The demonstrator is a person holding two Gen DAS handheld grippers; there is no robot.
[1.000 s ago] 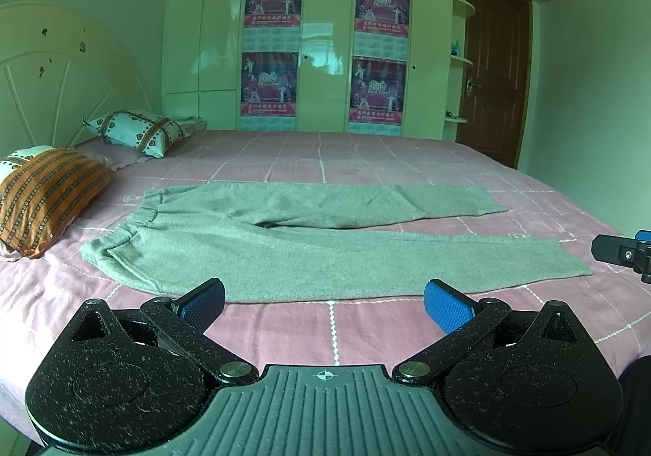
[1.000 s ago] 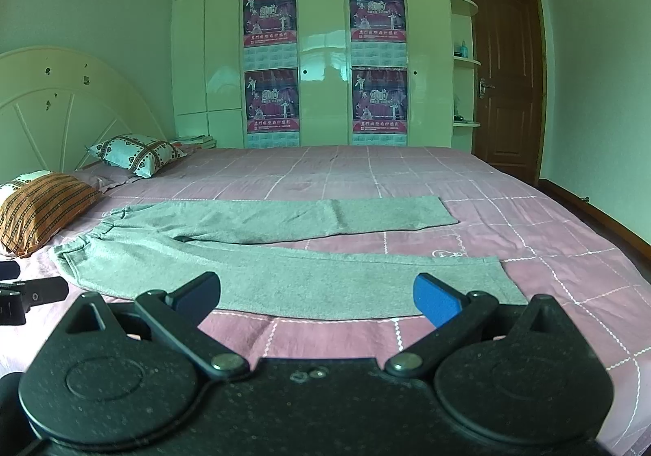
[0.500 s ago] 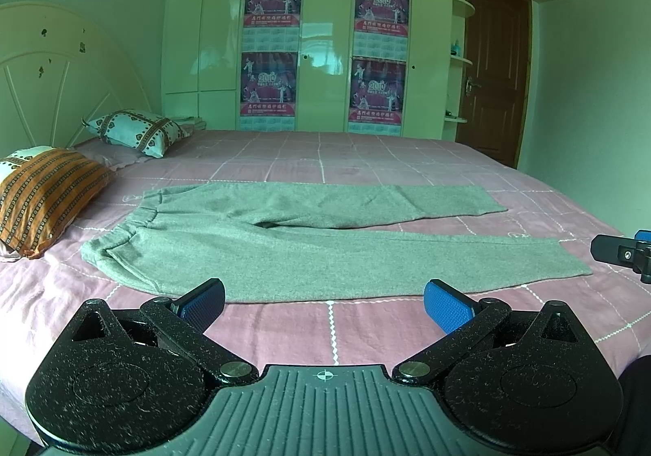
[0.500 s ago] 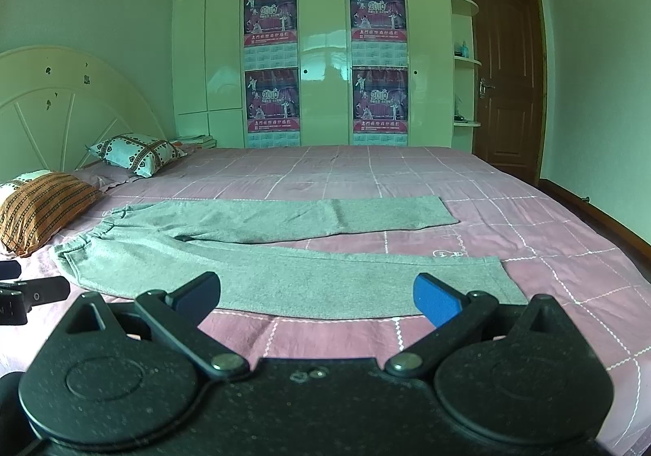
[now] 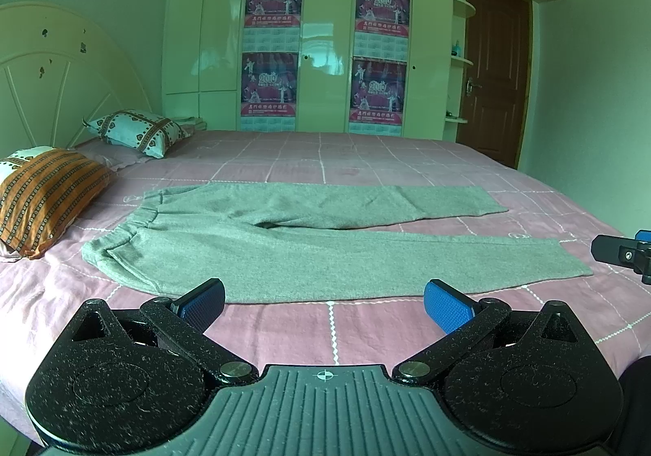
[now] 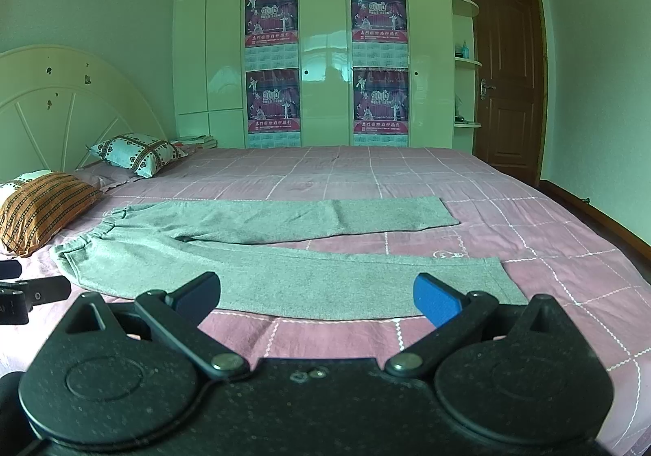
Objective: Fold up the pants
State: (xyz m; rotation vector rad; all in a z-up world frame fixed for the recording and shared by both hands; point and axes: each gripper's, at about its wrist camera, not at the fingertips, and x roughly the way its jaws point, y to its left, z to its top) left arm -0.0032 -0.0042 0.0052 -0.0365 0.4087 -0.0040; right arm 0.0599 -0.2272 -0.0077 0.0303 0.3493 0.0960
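Grey pants [image 5: 309,252] [image 6: 285,273] lie flat across the pink bed, waistband toward the pillows on the left, the two legs spread apart and pointing right. My left gripper [image 5: 324,299] hovers open just short of the near leg's front edge, nothing between its blue pads. My right gripper [image 6: 316,295] is open too, over the near leg's lower part toward the cuff. Each gripper's tip shows at the edge of the other's view: the right one [image 5: 622,254] beyond the near cuff, the left one [image 6: 28,293] by the waistband.
A pink checked bedsheet [image 5: 366,159] covers the wide bed. An orange striped pillow [image 5: 44,191] and a white patterned pillow [image 5: 138,130] lie at the left by the headboard [image 5: 53,81]. Wardrobes with posters [image 5: 272,49] and a brown door [image 5: 496,69] stand behind.
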